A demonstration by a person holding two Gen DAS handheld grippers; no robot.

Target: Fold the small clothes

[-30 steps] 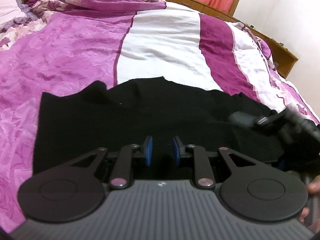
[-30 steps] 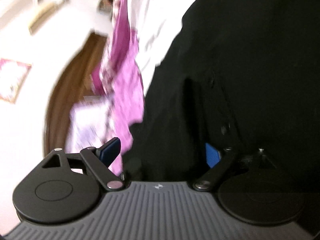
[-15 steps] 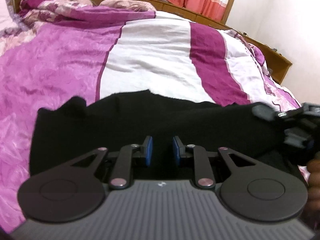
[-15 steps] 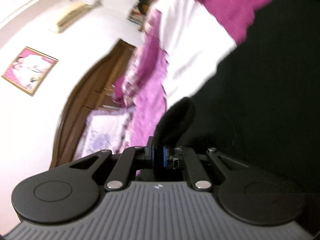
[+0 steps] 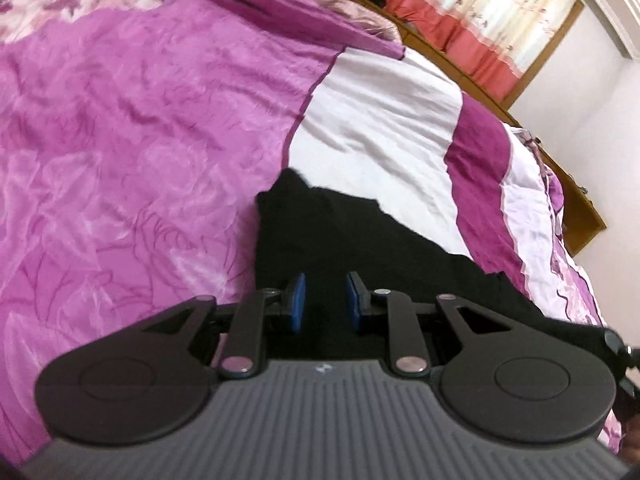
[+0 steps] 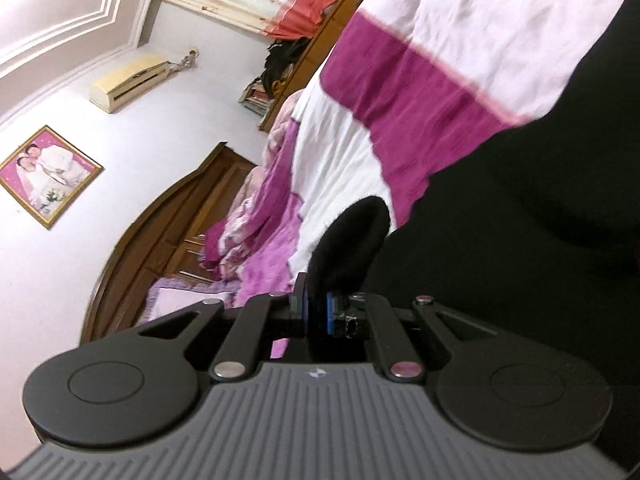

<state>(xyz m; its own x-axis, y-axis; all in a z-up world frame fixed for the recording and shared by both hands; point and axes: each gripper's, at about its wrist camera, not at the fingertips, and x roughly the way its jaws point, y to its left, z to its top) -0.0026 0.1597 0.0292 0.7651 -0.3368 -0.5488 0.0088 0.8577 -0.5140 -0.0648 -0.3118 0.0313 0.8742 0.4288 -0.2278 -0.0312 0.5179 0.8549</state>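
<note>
On bedspread (image 5: pixel 140 128), black garment (image 5: pixel 360 248) lengthwise rightward

bed (image 5: pixel 160 128): purple-white cover | curtains (image 5: pixel 484 12): coral | walls: white | wall unit (image 6: pixel 128 80): perhaps air conditioner

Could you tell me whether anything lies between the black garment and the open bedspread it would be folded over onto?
Nothing visible does. The black garment lies directly on the bedspread, whose pink and white areas beyond it show only cloth. The right gripper has its jaws shut on a fold of the garment; the left gripper has garment between its jaws.
</note>
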